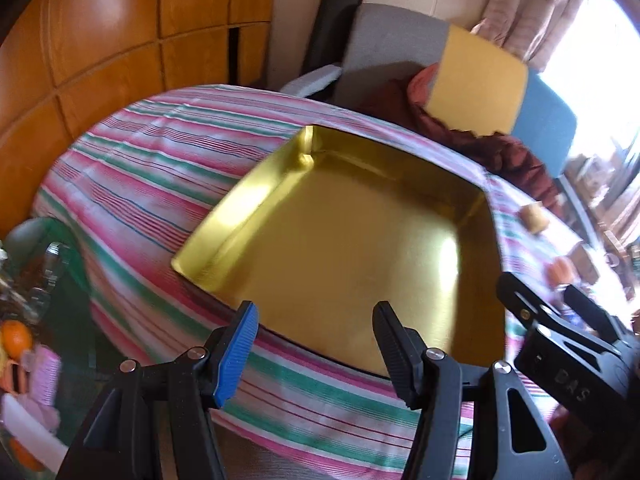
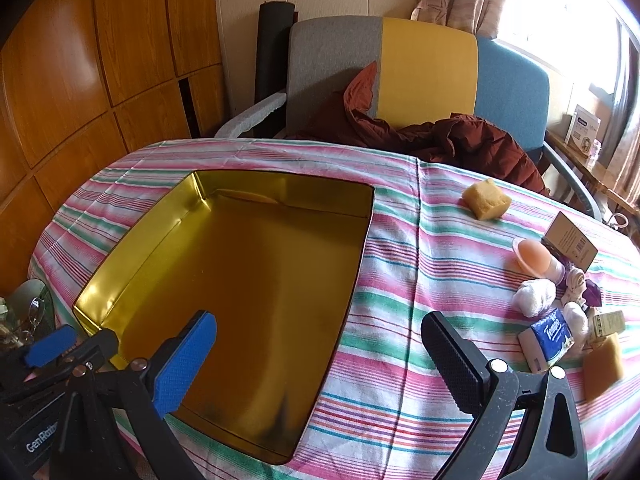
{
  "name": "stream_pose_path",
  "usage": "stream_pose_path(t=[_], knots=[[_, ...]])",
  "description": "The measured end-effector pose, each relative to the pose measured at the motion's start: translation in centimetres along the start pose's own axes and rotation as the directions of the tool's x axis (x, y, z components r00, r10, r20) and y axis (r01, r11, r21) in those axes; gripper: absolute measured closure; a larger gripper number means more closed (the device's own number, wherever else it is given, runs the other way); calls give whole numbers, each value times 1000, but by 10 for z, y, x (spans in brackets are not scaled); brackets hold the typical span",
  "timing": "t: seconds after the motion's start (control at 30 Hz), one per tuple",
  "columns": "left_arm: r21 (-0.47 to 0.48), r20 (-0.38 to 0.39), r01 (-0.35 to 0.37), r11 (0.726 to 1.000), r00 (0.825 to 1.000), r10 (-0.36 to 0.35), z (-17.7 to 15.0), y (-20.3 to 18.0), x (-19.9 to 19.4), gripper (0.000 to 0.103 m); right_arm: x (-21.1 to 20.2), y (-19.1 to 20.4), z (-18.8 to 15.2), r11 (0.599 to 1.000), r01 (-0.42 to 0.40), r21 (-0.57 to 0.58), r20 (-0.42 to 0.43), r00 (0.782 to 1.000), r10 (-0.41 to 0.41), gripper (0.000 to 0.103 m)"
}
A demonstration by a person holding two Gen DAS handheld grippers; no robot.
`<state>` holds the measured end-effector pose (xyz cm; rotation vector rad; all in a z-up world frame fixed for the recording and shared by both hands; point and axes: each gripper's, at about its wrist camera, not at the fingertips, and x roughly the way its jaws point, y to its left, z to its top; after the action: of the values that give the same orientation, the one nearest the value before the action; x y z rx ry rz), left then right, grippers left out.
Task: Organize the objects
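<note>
Fingers, left gripper (image 1: 316, 344): spread apart, nothing between them, hovering over the near edge of the gold tin (image 1: 340, 240).
Fingers, right gripper (image 2: 320, 360): spread wide and empty, one finger over the tin's near corner, the other over the striped cloth (image 2: 400, 320).
Tin: just ahead of both pairs of fingers, open, nothing inside; thin stiff metal, probably light, slick on its walls.
Loose things: off to the right of the right fingers, well apart from the tin: tissue pack (image 2: 548, 340), white sock ball (image 2: 536, 296), peach silicone piece (image 2: 532, 256), a sponge block (image 2: 486, 198) farther out, another sponge (image 2: 604, 364) nearest the edge.
Handling: sponges and sock ball look soft and light, and will squash; pinch across the middle. Tissue pack is slippery film; take it across its short sides.
Beyond: chair (image 2: 428, 64) with a rust-red jacket (image 2: 460, 140) behind the table.
</note>
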<state>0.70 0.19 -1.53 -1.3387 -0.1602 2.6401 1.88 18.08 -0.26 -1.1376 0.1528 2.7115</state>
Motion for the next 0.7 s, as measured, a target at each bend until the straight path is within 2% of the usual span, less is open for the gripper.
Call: stream_pose_path(t=[0.13, 0.27, 0.4, 0.5, 0.57, 0.7], knots=[[-3, -2, 136, 991, 991, -136, -6, -8, -3, 43, -6, -13, 0, 1000, 2, 8, 36, 999, -2, 0], [68, -13, 150, 986, 989, -150, -12, -29, -5, 42, -8, -39, -2, 997, -59, 53, 46, 997, 56, 0], [144, -18, 186, 972, 982, -186, -20, -49, -7, 42, -9, -69, -11, 993, -33, 112, 29, 999, 30, 0], [190, -34, 260, 947, 965, -258, -28, -66, -11, 42, -11, -94, -22, 991, 24, 134, 17, 1000, -26, 0], [220, -60, 325, 920, 946, -320, -32, -79, -12, 42, -14, -113, -31, 987, 62, 150, 13, 998, -65, 0], [268, -91, 369, 890, 929, -358, -39, -105, -14, 35, -26, -157, -49, 963, 166, 214, 23, 984, -175, 0]])
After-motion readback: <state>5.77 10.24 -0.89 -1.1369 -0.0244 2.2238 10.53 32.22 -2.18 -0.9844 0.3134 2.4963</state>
